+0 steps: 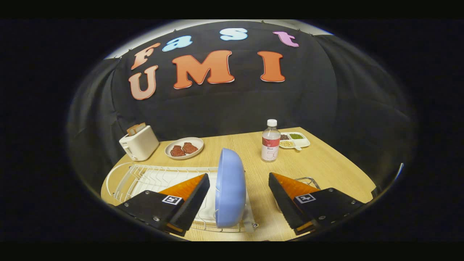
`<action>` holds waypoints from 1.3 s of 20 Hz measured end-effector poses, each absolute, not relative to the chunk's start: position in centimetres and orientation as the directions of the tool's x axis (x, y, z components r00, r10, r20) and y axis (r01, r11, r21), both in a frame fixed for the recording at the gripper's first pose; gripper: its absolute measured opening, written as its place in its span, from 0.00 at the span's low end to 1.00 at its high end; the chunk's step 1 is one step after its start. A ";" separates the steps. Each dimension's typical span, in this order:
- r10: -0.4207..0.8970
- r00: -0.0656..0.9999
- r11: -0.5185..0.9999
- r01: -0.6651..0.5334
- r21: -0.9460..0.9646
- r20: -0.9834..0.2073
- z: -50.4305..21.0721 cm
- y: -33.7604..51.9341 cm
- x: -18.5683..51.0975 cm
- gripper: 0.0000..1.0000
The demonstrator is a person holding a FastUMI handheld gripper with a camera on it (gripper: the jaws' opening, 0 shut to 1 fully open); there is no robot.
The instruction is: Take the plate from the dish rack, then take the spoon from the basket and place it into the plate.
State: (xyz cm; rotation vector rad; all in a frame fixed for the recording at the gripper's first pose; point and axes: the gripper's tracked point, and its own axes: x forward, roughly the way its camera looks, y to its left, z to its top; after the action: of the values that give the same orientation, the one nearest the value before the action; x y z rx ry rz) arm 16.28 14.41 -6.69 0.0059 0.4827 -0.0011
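Gripper [239, 197] fingers are spread wide, holding nothing. Between them stands the plate [230, 188], on edge in the rack [145, 175], nearer the left finger; neither finger touches it as far as can be told. A wire handle, probably the basket [308, 180], shows just behind the right finger; its contents, including the spoon, are hidden. Beyond sit a bottle [270, 142], a toaster [139, 144], a food dish [184, 148] and a tray [295, 140], on the table [326, 166].

Progress: no step is complete. Plate removal is pending; spoon pickup and placement follow.
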 end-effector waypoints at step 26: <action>-0.196 0.888 0.977 0.139 -0.163 -0.415 -4.2 13.5 18.0 0.28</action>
State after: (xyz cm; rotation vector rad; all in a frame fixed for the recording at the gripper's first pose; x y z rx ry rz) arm 18.00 13.48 -4.18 -0.1306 0.4445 -0.1745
